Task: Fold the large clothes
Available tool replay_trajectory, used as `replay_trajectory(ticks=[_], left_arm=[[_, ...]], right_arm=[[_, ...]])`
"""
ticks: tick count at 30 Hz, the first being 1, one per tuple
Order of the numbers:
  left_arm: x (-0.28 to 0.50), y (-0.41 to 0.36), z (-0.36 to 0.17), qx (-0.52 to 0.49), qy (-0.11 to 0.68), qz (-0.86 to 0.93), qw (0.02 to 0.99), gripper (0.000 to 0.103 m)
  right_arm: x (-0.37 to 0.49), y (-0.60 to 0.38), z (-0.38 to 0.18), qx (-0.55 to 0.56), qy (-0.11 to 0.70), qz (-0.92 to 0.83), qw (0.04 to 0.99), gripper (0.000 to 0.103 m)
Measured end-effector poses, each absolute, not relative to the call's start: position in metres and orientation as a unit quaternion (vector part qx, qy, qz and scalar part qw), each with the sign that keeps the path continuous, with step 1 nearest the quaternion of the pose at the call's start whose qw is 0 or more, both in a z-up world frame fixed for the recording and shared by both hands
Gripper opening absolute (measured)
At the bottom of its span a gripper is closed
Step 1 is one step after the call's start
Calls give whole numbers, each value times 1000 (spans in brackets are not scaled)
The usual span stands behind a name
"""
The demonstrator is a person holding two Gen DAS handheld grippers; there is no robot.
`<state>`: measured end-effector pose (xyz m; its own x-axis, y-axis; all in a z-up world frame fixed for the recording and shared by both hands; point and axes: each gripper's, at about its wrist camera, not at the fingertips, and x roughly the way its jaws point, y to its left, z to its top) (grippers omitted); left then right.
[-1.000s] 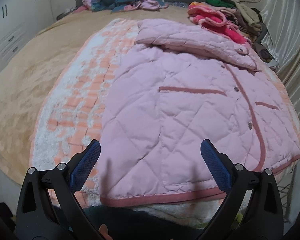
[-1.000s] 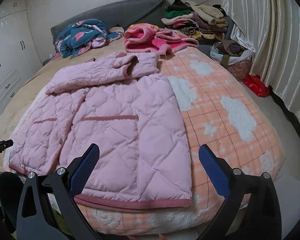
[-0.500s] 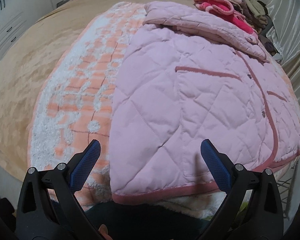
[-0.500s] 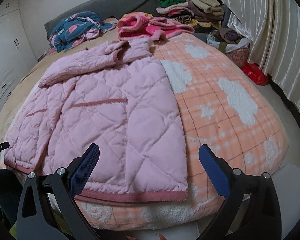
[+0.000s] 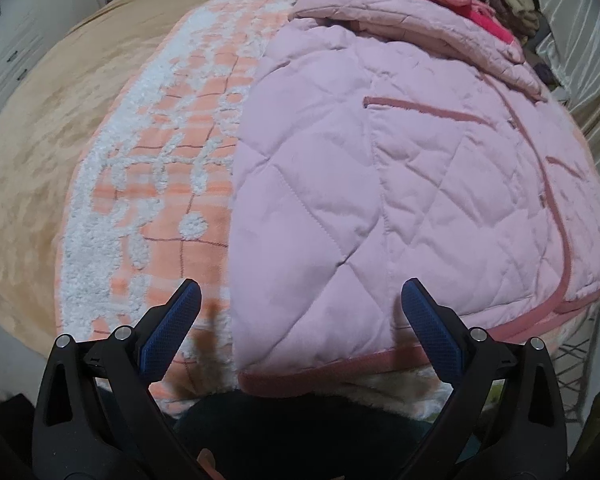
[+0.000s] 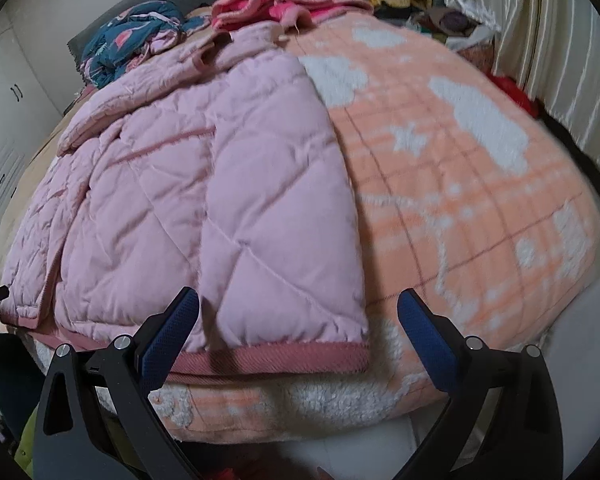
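Pink jacket [image 5: 400, 184]; navy garment [image 6: 136, 40] right-view only

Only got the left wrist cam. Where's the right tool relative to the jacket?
Observer: The right tool is open, lined up on the hem at the jacket's other bottom corner, gripping nothing.
Operator: Anything lying past that side edge?
Observer: Only bare blanket, orange with white clouds, out to the bed's edge.
Operator: Beyond the bed?
Observer: By the curtain lies something red, too blurred to identify.
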<state>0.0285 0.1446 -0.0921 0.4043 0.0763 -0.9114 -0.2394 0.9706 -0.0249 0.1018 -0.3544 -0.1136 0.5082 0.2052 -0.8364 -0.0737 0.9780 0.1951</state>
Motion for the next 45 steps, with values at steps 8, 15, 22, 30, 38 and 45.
replay_trajectory(ticks=[8,15,22,30,38,45], left_arm=[[38,147,-101,-77,568,92,814,94],[51,139,-109,-68,587,87,802,94],[62,137,-117,-79,603,82,789,94],[73,151,-136,-141,633,53,760,94],[79,145,-140,-147,617,68,770,92],[71,127,-120,-123,571,55,810,49]], right_arm=[[96,-358,-124,118,488,87,860,98],[90,-352,-117,123,475,115,864,64],[87,-348,-96,138,434,145,878,21],[94,-343,-83,140,421,151,883,26],[102,-342,-109,160,463,129,862,42],[96,-345,-77,168,420,153,879,15]])
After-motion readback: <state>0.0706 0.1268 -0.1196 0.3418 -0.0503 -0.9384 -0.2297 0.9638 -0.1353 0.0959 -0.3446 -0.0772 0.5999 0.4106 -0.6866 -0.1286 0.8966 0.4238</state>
